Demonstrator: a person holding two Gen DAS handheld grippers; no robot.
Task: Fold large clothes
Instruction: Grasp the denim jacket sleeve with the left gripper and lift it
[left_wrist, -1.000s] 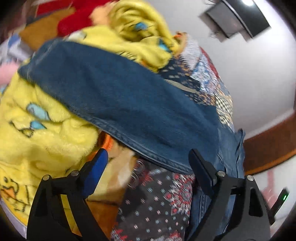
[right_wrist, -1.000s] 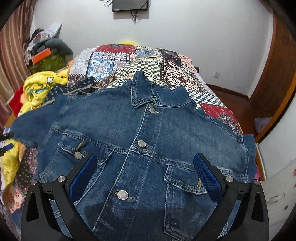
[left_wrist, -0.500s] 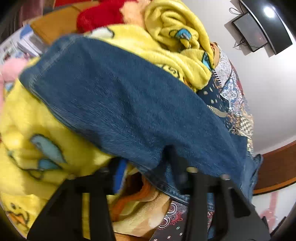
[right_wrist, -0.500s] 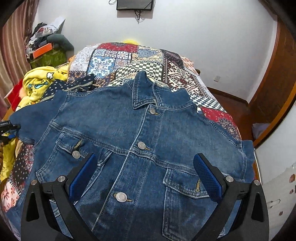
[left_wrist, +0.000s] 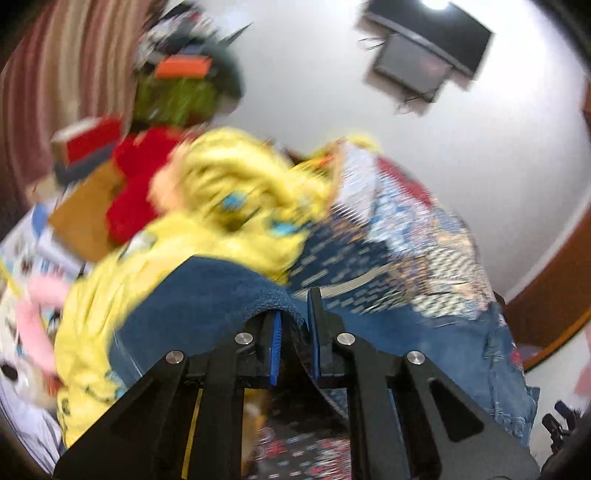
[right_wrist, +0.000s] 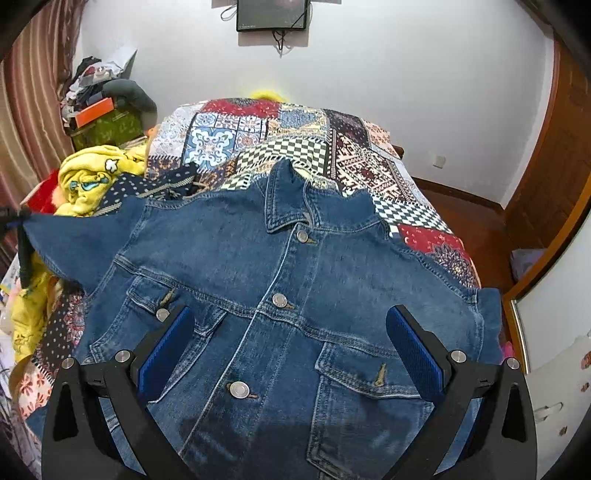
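Denim jacket (right_wrist: 295, 295) lies buttoned on a patchwork bed (right_wrist: 288, 140), no readable writing visible; left tool (left_wrist: 293, 332) clamped on its sleeve, right tool (right_wrist: 291, 347) spread apart above it.

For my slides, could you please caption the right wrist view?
Open right gripper hovers over a buttoned denim jacket spread on a patchwork bedspread.

Bedroom w/ plain white walls (right_wrist: 388, 74); small black wall-mounted screen (right_wrist: 272, 14) centred up top, cables hanging below. Striped pink-brown curtain (right_wrist: 26, 122) at left. Dark wooden door (right_wrist: 554, 166) at right, reddish wooden floor (right_wrist: 465, 210) beside it. Bed w/ multicolour patchwork-print cover (right_wrist: 295, 147) fills mid-frame. White wall socket (right_wrist: 439, 161) low on far wall.
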